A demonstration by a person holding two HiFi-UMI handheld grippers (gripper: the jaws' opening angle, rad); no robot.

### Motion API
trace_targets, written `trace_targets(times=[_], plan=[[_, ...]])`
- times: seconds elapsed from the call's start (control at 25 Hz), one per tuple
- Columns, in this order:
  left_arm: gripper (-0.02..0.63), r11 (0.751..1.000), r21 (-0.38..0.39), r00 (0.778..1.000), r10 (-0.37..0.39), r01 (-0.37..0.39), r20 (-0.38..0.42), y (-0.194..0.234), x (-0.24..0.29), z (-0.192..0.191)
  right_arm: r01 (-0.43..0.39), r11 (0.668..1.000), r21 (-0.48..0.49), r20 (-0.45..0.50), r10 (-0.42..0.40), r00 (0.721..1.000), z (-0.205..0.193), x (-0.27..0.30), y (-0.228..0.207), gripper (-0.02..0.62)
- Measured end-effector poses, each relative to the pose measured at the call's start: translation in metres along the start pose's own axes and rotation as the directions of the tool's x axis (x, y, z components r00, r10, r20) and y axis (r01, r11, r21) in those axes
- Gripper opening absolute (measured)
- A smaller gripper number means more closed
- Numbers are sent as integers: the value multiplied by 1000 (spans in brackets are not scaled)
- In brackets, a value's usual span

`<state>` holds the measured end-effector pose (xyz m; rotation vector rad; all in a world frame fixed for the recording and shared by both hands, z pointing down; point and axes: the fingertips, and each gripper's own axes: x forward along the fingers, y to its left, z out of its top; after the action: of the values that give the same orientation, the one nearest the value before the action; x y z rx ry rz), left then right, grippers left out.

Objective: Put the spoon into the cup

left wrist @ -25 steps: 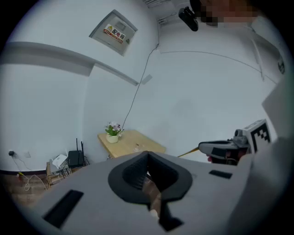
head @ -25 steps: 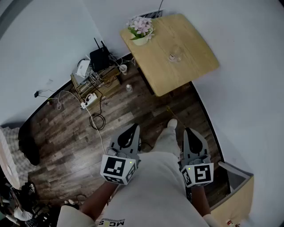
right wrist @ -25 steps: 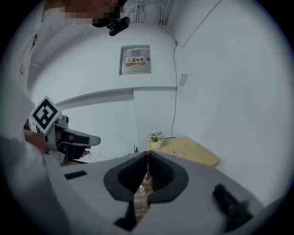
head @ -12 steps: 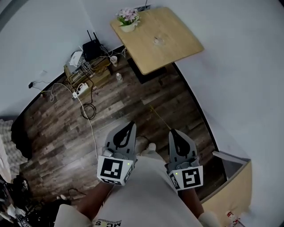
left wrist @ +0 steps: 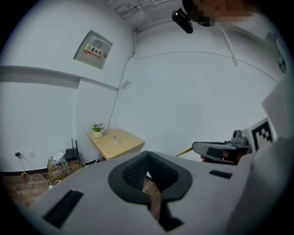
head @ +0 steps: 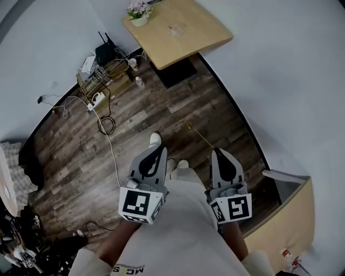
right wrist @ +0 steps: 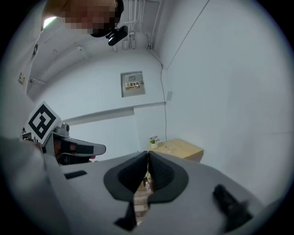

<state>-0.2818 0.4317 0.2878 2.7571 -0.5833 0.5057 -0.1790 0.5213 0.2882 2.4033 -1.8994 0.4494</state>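
The person is standing well apart from the wooden table, holding the left gripper and the right gripper close against the body. Both are riding with jaws pressed together and nothing between them. The small glass cup is sitting near the middle of the table; the spoon is too small to pick out from here. A flower pot is occupying the table's left corner.

Between person and table, a white cable is trailing across the plank floor from a wire rack carrying a router, and a little bottle is standing beside a dark mat under the table's near edge. I would judge snagging that cable or kicking the bottle the likeliest trouble. Arriving with both grippers closed could also nudge the light cup over.
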Motion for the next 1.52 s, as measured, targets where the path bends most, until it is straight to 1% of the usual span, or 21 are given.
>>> trace_targets(times=[0.08,0.2,0.32,0.44,0.6,0.8,0.92,1.04,1.24,1.52], plan=[[11,1000,-6,1000,18,-18,5,2,1,3,-4,1000,3,-4,4,1000,1,1,-4,34],[11,999,-23,999,32,-32,6,10,15,8,-5,1000,10,-17,5,1000,4,20,-11,34],[11,999,-38,1000,31,-31,-2,24,38,10,-11,1000,6,-25,11,1000,7,44,-17,34],[11,998,-57,1000,27,-27,-1,46,70,17,-11,1000,-5,-41,11,999,10,78,-27,34],[11,998,-61,1000,19,-17,19,85,124,46,2,1000,-23,-44,-3,999,32,138,-46,34],[11,998,-58,999,-7,10,52,131,182,98,10,998,-59,-20,-11,1000,76,215,-61,34],[11,998,-54,998,-20,24,63,161,213,123,8,999,-52,-23,-9,1000,89,263,-70,34],[11,999,-47,998,-24,27,66,191,236,139,11,999,-51,-24,-13,1000,100,304,-74,34],[11,999,-53,999,4,-1,46,232,271,153,-11,998,-62,-39,8,999,113,360,-80,34],[11,993,-85,996,82,-79,33,248,318,164,-96,993,-63,-74,92,993,114,418,-113,34]])
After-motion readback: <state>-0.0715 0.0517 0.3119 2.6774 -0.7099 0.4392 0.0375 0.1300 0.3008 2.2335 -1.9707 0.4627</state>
